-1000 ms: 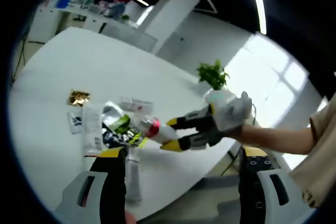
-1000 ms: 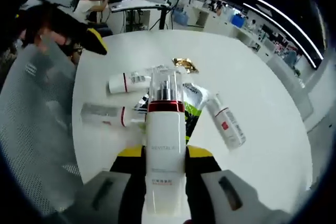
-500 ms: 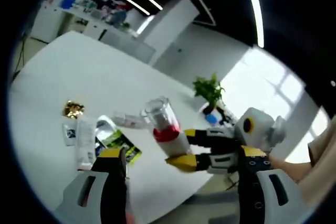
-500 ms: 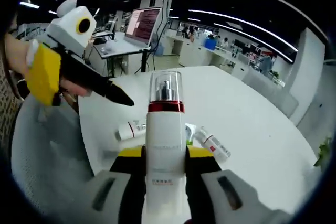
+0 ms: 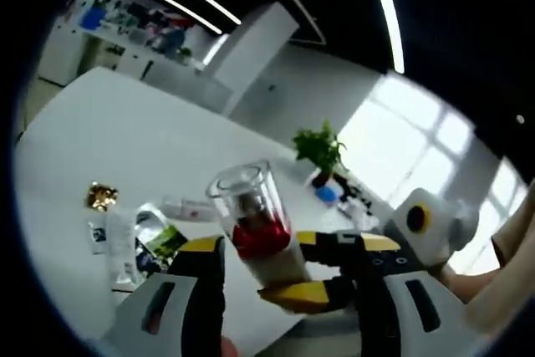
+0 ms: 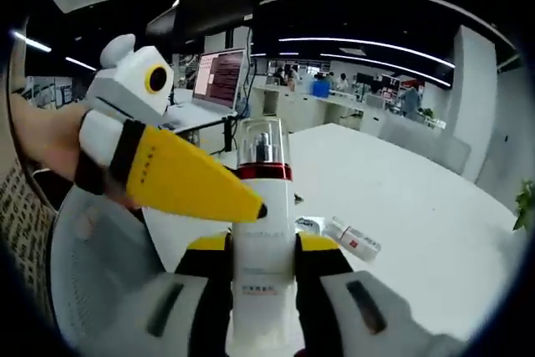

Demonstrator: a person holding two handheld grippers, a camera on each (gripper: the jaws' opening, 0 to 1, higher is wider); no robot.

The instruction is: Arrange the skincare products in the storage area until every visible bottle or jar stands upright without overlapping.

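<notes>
**Pump bottle aloft, the rest lying flat**

We see a white pump bottle with a red band and a clear cap over its pump head, held up off the surface between the right gripper's fingers, small print on its front. In the left gripper view the same bottle tilts, cap toward the camera, between yellow-tipped fingers.

Behind it on the white surface we make out a white tube with a red mark, lying on its side. In the left gripper view, more products lie flat: a gold sachet, a white tube, a green-and-black packet and a pale item, too blurred to tell.
</notes>
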